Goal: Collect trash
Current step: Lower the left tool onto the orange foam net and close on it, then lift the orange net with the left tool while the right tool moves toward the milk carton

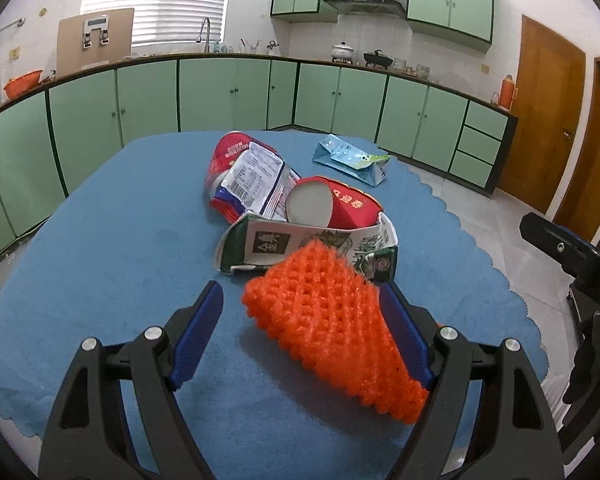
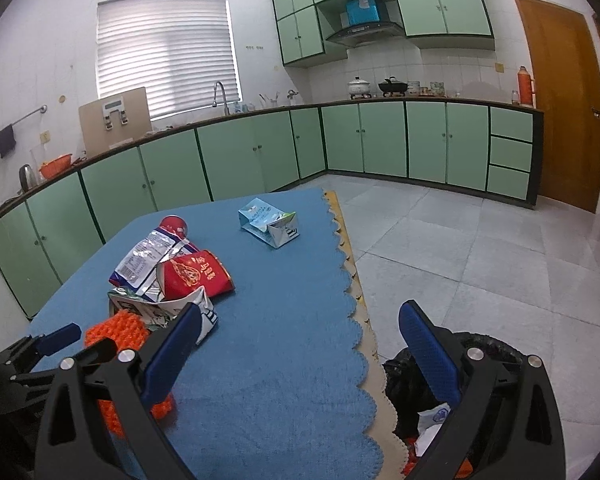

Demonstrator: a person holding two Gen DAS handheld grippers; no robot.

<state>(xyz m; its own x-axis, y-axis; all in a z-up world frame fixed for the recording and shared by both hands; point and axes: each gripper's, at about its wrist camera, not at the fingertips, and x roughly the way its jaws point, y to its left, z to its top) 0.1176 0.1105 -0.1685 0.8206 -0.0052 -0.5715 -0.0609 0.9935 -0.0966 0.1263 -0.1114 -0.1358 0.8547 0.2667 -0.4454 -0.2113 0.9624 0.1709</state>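
Trash lies in a loose heap toward the middle of the blue-clothed surface (image 1: pixel 112 248), and the piece that matters now is the orange foam net (image 1: pixel 332 332) at the near edge of that heap. It sits inside the spread fingers of the left gripper (image 1: pixel 304 300) — not centred, but crowded against the gripper's right-hand finger, with an open gap to the other finger. Its long axis runs slantwise, from the heap back toward the base of that same finger, so a squeeze would catch it across its width. I'd judge the jaws only need to close; nothing is pinched yet.

Beyond the net, touching it, lies a flattened green-and-white carton (image 1: pixel 300 240), then a red paper cup (image 1: pixel 332 208) on its side and a crumpled snack bag (image 1: pixel 252 178). A light-blue carton (image 1: pixel 350 158) lies apart, farther off.

The right gripper (image 2: pixel 300 332) hangs wide open and empty over the surface's scalloped edge, well clear of the net — the left is plainly nearer. Below it stands a black-lined bin (image 2: pixel 404 392) with scraps already inside.
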